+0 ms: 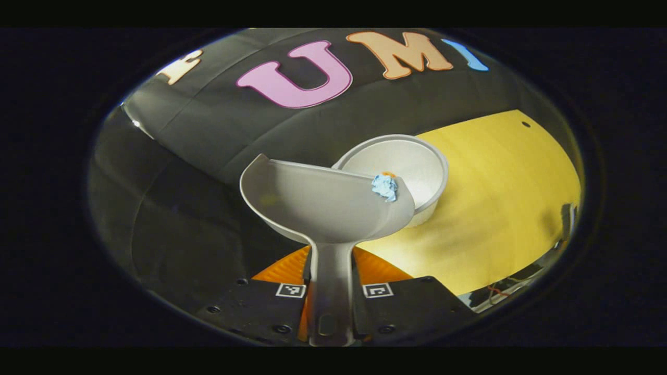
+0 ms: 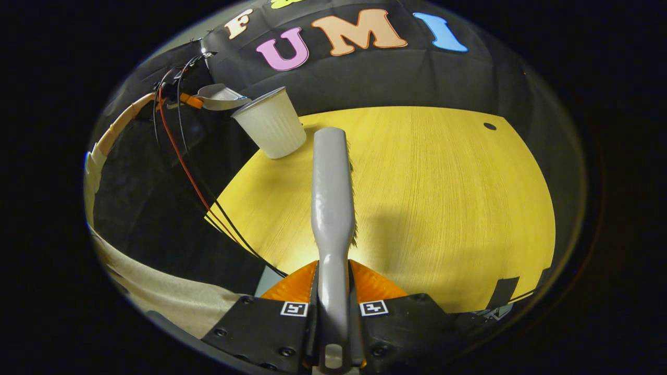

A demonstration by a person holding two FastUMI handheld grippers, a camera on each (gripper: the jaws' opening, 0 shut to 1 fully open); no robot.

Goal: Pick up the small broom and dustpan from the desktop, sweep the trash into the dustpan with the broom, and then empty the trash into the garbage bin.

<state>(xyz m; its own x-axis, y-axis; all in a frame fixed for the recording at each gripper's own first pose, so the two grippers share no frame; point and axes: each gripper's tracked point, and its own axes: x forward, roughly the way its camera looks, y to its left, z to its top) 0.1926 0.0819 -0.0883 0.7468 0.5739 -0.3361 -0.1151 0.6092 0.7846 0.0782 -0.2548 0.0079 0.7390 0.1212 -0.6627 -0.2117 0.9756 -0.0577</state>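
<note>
My left gripper (image 1: 332, 284) is shut on the handle of the grey dustpan (image 1: 318, 205), which is lifted and tilted. A crumpled blue paper scrap (image 1: 385, 187) lies at the pan's right lip, with a small orange bit behind it, right over the rim of the white garbage bin (image 1: 411, 161). My right gripper (image 2: 333, 291) is shut on the handle of the grey small broom (image 2: 331, 182), which points forward over the yellow desktop (image 2: 443, 208). Farther off in the right gripper view, the dustpan (image 2: 221, 97) is held above the white bin (image 2: 272, 125) at the table's far left corner.
The bin stands at the desk's edge, beside the black cloth wall. A person's sleeve (image 2: 172, 297) and red and black cables (image 2: 193, 177) run along the left of the right gripper view. A small dark hole (image 2: 489, 126) marks the desk's far right.
</note>
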